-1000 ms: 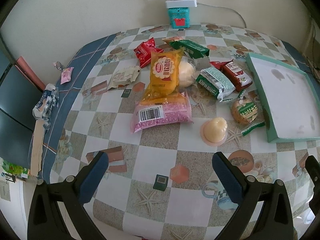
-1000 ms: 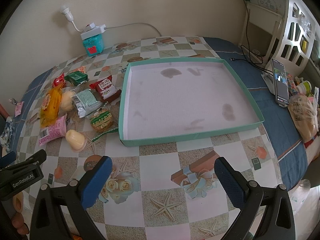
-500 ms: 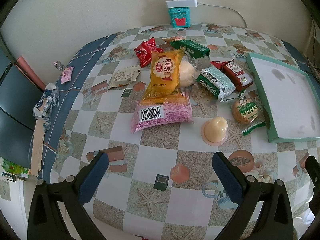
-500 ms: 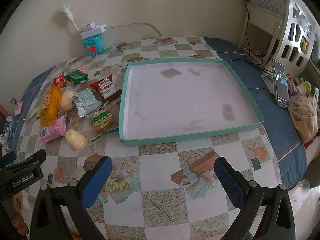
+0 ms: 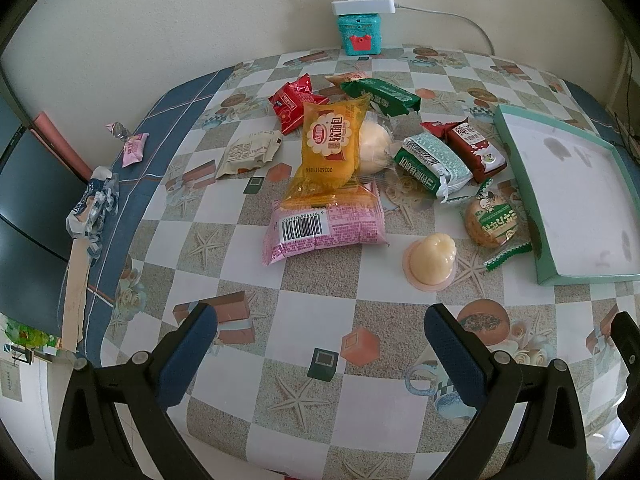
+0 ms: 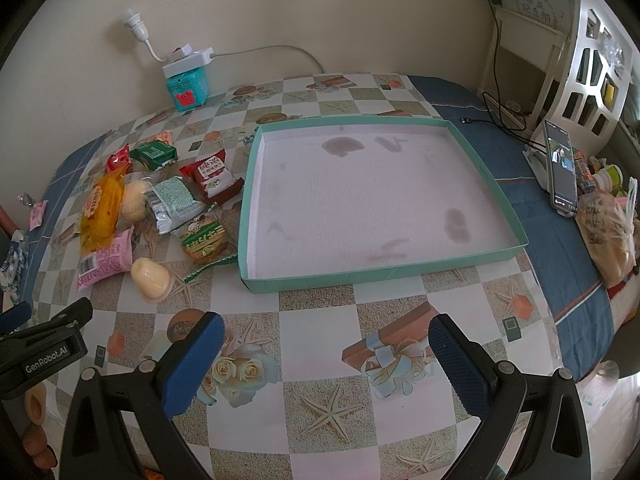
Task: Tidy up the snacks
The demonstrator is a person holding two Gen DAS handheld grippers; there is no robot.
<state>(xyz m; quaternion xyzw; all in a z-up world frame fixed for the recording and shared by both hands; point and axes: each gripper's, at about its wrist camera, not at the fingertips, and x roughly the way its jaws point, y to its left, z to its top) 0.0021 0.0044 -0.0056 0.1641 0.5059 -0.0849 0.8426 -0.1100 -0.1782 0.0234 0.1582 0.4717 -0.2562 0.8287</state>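
Nothing moved, both hand-held grippers gape empty, snacks ahead.

"GenRobot.AI" is printed on the left tongs. Ahead of them, "软面包" and "2026011014" are read on the yellow packet.
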